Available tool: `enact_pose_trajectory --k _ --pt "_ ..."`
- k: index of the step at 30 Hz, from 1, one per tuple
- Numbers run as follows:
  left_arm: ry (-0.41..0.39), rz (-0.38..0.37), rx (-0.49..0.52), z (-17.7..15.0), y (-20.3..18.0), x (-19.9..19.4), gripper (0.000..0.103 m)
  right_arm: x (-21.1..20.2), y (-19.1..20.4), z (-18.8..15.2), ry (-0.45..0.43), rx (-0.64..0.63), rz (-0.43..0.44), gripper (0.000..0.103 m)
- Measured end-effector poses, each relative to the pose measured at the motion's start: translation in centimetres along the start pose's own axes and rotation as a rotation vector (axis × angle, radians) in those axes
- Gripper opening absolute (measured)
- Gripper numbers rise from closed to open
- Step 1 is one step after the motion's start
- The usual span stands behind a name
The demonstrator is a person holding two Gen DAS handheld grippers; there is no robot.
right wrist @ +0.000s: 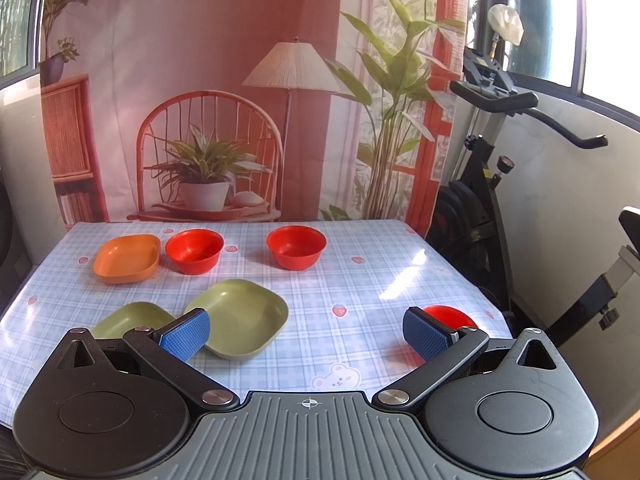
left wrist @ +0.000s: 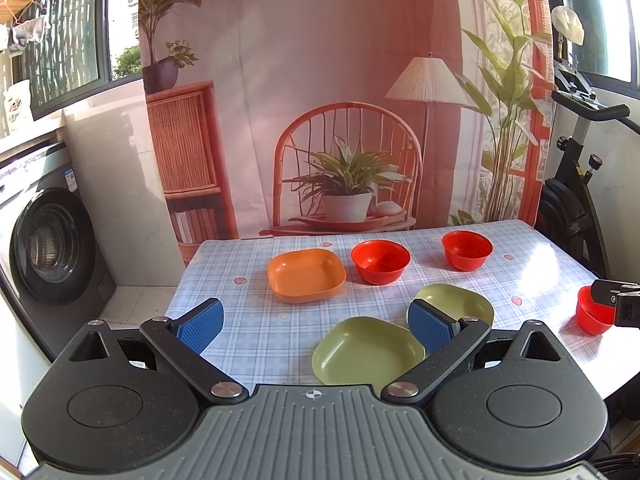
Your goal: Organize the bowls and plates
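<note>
Behind the right tongs [right wrist: 306, 333], which are spread wide and grasp nothing, a red bowl [right wrist: 450, 315] near the worktop's [right wrist: 360, 280] right edge is half hidden by one blue pad. Left tongs [left wrist: 316, 325], likewise released, cover part of two green plates [left wrist: 366, 350], corners pointing away. Only the left wrist view shows the washing machine [left wrist: 52, 244].

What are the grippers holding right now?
Nothing. The left gripper and right gripper are both open, with only the table between their pads.
</note>
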State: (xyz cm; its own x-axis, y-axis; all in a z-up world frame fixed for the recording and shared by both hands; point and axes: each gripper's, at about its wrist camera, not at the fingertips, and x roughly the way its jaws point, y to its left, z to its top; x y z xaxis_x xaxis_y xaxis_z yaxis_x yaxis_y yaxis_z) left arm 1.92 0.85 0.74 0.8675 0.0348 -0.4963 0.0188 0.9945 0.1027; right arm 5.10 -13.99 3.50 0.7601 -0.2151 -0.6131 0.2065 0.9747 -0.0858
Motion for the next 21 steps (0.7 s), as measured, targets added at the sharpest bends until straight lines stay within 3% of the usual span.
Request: enact_pose_trajectory --k 7,16,19,21 --pt "-0.025 0.051 0.015 3.0 1.9 2.1 0.098 2.4 0.0 3.4 -0.076 -0.002 0.096 0.102" --pt "-0.15 0.005 -0.074 7.5 3.8 4.7 0.097 7.0 2.0 8.1 -0.172 -0.033 0.205 0.097" --pt "-0.164 0.011 -0.108 9.3 4.1 6.8 0.085 9.2 3.2 9.3 -0.203 -0.026 0.249 0.091" --pt "-0.164 0.019 -0.092 10.3 4.1 8.0 0.083 10.6 4.0 10.2 -0.204 -0.022 0.265 0.088"
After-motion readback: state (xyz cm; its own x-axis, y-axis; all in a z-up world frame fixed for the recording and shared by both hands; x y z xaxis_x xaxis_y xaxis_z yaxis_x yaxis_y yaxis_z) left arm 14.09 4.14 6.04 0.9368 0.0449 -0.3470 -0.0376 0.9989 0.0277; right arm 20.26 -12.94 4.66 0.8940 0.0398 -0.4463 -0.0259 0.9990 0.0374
